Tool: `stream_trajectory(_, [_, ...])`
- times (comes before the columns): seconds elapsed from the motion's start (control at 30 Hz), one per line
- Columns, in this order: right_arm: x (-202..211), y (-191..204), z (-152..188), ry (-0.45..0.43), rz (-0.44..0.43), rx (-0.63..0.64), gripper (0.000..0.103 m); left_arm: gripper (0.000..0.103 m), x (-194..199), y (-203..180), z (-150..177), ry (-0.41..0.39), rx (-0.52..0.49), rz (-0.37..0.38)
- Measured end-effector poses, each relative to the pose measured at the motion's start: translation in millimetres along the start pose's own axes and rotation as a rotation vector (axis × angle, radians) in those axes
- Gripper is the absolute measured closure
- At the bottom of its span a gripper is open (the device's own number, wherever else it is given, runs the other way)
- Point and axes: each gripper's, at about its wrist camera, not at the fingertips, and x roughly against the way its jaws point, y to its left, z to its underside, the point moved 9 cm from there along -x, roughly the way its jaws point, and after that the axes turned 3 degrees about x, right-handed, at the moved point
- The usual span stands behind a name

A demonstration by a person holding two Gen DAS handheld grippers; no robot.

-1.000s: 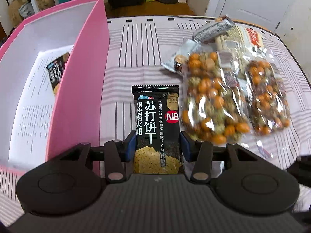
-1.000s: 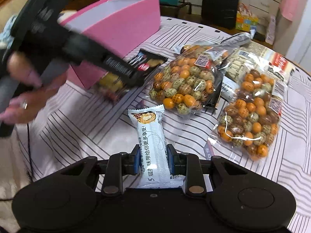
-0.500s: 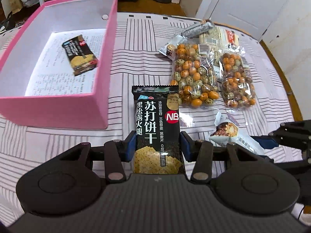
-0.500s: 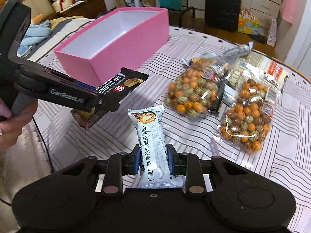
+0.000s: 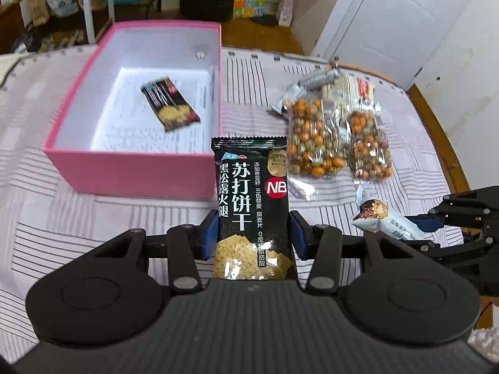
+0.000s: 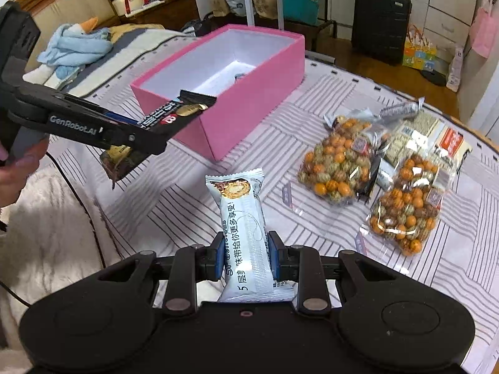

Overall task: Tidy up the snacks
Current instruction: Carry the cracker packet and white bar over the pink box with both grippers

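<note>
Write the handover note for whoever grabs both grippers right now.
Left gripper: shut on a black soda-cracker packet, held above the striped cloth, near the open pink cardboard box.
Right gripper: shut on a white-wrapped snack bar, also lifted.
Done: one matching black packet lies inside the box.
Left: drop both held snacks in the box, then fetch the two clear bags of coated nuts and the wrapped items behind them on the cloth.
</note>
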Motion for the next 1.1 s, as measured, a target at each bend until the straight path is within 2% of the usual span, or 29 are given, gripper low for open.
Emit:
stream_trajectory(0.13, [13.0,9.1,-23.1,-0.058,-0.006,0.037,0.071,0.057,20.3,1.0,-9.6,-0.04,-0.021,-0.006])
stream_trajectory(0.23, [19.0,15.9,-42.2,-0.132,0.039,0.097,0.071,0.057,27.6,2.2,-17.6,-0.066,-0.032,-0.016])
stream_trajectory(0.33, [14.3,21.5,-59.3,-0.175,0.003,0.077,0.071,0.057,24.8,9.1,-23.3,-0.061,-0.012,-0.028])
stream_trajectory(0.5, [-12.4,35.7,-94.7,-0.199,-0.073,0.081,0.071,0.057,18.7,31.8,-41.5,-0.077,0.024,-0.06])
stream_trajectory(0.57, [-27.3,40.0,-116.3,-0.2,-0.109,0.075,0.071,0.057,14.8,43.9,-52.9,-0.091,0.047,-0.076])
stream_trajectory(0.7, [-60.2,46.9,-158.3,-0.19,-0.151,0.062,0.071,0.057,5.5,73.0,-80.6,-0.13,0.096,-0.167])
stream_trajectory(0.87, [-109.9,42.8,-202.1,-0.212,-0.042,0.192,0.071,0.057,-34.9,112.7,-113.2,-0.104,0.21,-0.194])
stream_trajectory(0.97, [-136.0,37.4,-214.8,-0.163,-0.043,0.229,0.071,0.057,-67.7,137.8,-120.3,-0.059,0.251,-0.232])
stream_trajectory(1.1, [-168.2,42.5,-219.1,-0.075,-0.047,0.313,0.072,0.057,-101.1,157.6,-125.6,-0.023,0.284,-0.244])
